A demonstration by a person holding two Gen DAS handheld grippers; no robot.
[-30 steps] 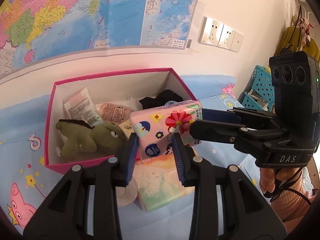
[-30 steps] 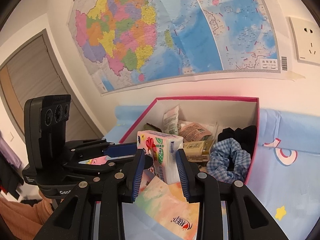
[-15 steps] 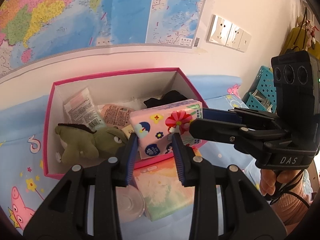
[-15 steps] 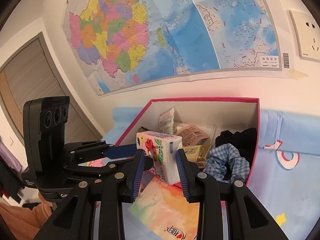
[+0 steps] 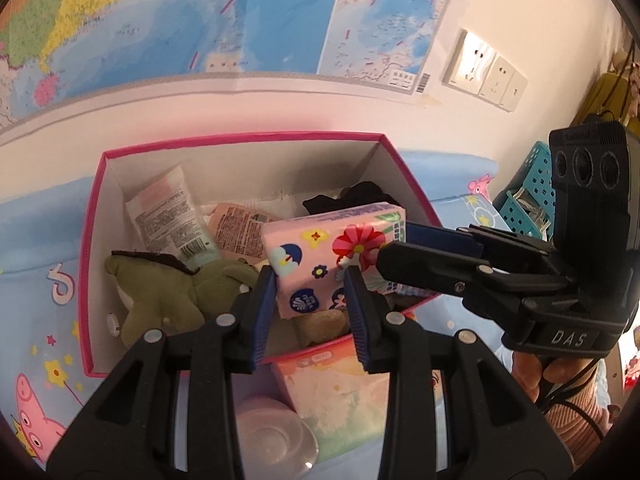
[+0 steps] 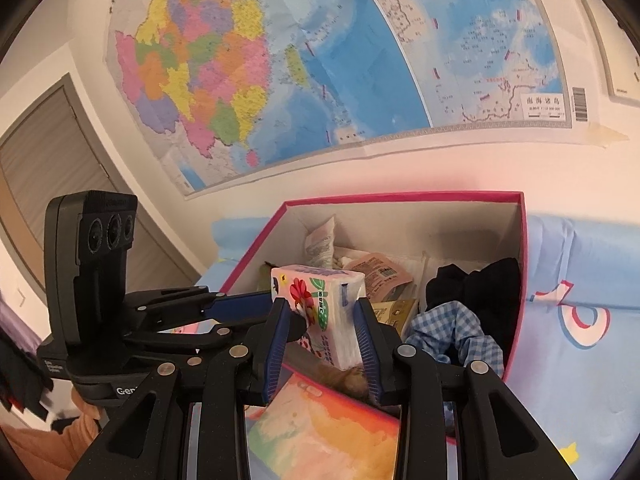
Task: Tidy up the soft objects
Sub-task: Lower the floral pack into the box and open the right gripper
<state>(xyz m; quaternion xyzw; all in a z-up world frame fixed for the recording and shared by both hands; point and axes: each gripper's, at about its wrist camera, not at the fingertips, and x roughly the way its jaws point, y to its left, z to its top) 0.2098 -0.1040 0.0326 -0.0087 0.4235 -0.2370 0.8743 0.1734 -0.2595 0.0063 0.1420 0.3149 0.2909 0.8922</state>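
Carried forward with both grippers: tissue pack (image 5: 334, 256) now over the pink box (image 5: 86, 264) interior, above the green plush toy (image 5: 172, 292), no longer hanging over the near rim.

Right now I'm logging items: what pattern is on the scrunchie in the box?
Blue-and-white gingham check on the scrunchie, clearest in the right wrist view.
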